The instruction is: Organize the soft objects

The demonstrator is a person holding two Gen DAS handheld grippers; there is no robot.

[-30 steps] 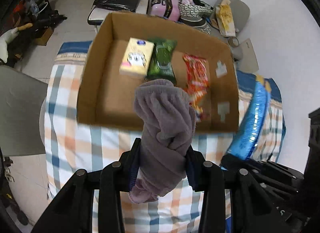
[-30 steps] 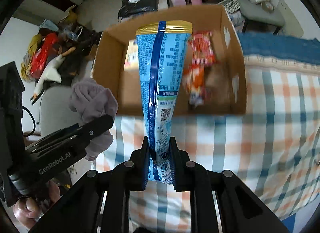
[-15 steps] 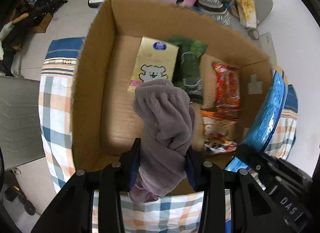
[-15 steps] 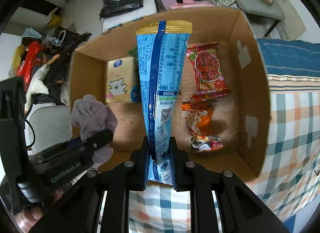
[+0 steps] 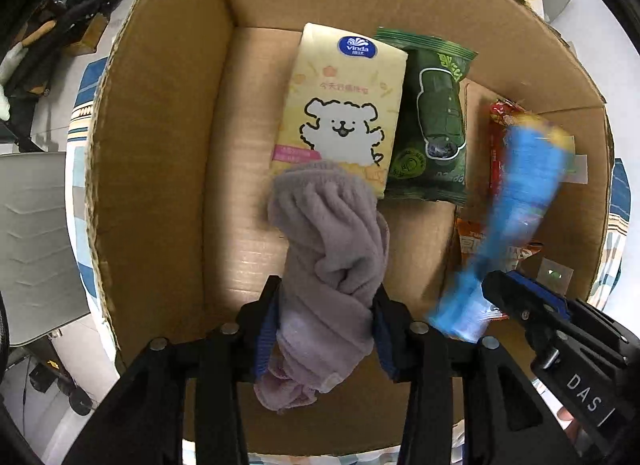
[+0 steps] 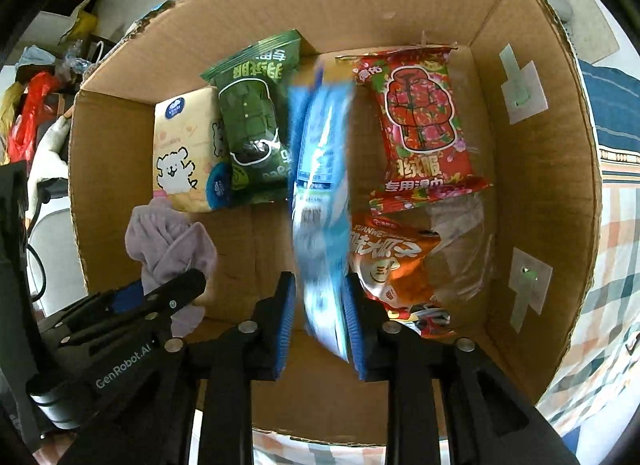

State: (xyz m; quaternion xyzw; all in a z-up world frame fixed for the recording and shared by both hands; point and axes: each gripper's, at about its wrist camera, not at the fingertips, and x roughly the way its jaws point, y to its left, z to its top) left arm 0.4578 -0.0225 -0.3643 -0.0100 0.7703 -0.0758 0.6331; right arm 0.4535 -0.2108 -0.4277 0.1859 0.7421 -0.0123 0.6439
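A purple fluffy cloth (image 5: 332, 233) is clamped between the pads of my left gripper (image 5: 326, 317), hanging inside the cardboard box (image 5: 160, 145) just in front of a yellow tissue pack (image 5: 344, 105). In the right wrist view the same cloth (image 6: 168, 241) shows at the left. My right gripper (image 6: 320, 305) stands with its fingers slightly parted around a blue packet (image 6: 320, 185). The packet is motion-blurred and sits loose between the pads, over the middle of the box floor.
A green wipes pack (image 5: 432, 125), a red pack (image 6: 420, 121) and an orange snack bag (image 6: 388, 261) lie on the box floor. The box rests on a checked cloth (image 6: 612, 245). A grey chair (image 5: 36, 245) stands to the left, with floor clutter beyond.
Both grippers have moved forward and down into the box. The right gripper's fingers have spread a little and the blue packet now blurs as it slips. The left still clamps the cloth.
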